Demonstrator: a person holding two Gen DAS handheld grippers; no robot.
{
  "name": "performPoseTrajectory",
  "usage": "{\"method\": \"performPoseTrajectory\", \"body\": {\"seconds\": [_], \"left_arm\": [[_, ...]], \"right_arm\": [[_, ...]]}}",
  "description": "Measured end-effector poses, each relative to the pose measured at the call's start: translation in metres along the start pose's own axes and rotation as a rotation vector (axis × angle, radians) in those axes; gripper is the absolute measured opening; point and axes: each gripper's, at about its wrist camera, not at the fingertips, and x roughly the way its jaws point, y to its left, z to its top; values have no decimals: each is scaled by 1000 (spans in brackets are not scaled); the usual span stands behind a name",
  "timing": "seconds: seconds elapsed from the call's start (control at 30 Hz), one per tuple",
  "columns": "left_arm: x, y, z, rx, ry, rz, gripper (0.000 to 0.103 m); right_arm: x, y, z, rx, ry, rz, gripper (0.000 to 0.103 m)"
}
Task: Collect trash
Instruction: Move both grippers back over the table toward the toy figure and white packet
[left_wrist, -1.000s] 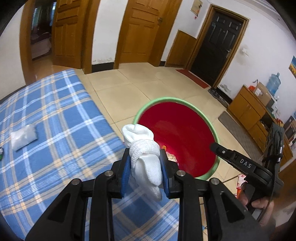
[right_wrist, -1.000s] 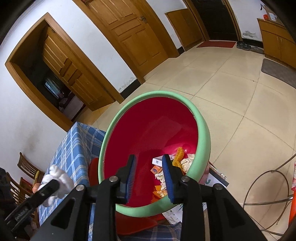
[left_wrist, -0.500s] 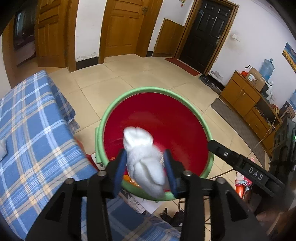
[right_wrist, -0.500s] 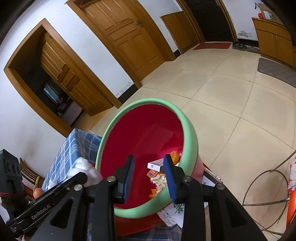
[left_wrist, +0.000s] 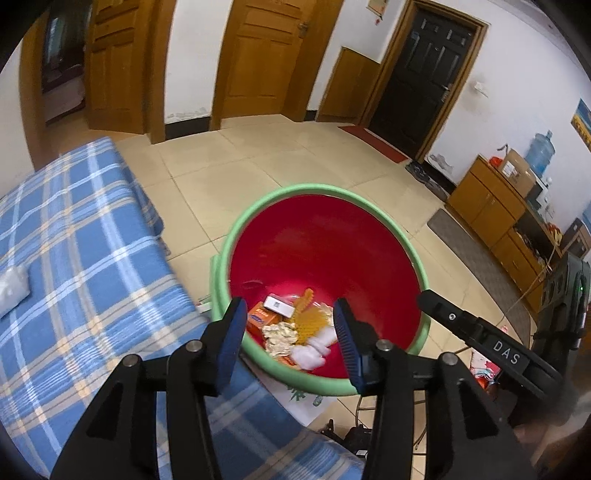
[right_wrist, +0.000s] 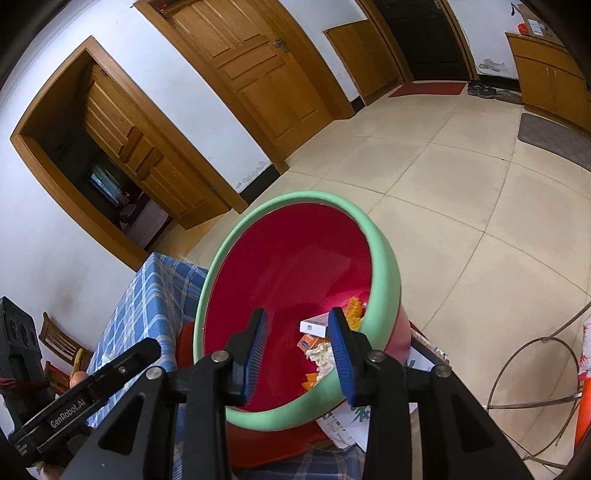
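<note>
A red bin with a green rim (left_wrist: 421, 273) stands beside the blue plaid table (left_wrist: 74, 266); it also shows in the right wrist view (right_wrist: 388, 266). My left gripper (left_wrist: 290, 332) is open and empty above the bin's near edge. The white wad of tissue (left_wrist: 314, 350) lies inside on other trash: a small white box (left_wrist: 279, 304), an orange packet (left_wrist: 260, 319) and crumpled paper. My right gripper (right_wrist: 297, 350) is open and empty, over the bin's near rim. Another white wad (left_wrist: 13, 286) lies on the table at far left.
Tiled floor (left_wrist: 258, 166) stretches beyond the bin to wooden doors. A wooden cabinet (left_wrist: 495, 206) stands along the right wall. Papers (right_wrist: 347, 424) lie under the bin's near side. A wire frame (right_wrist: 535, 369) stands at the right.
My left gripper opened and let go of the white tissue wad, which dropped into the bin. The right gripper has stayed open over the bin.
</note>
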Motion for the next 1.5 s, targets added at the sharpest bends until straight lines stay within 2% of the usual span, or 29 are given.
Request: {"method": "performPoseTrajectory", "body": {"seconds": [0.4, 1.1, 1.5], "left_arm": [[-38, 56, -7, -97, -53, 91, 49], [-111, 172, -28, -247, -124, 312, 49], [-128, 247, -34, -334, -132, 422, 49]], "right_arm": [[4, 39, -12, -85, 38, 53, 41], [19, 130, -38, -235, 99, 120, 62], [36, 179, -57, -312, 139, 139, 70]]}}
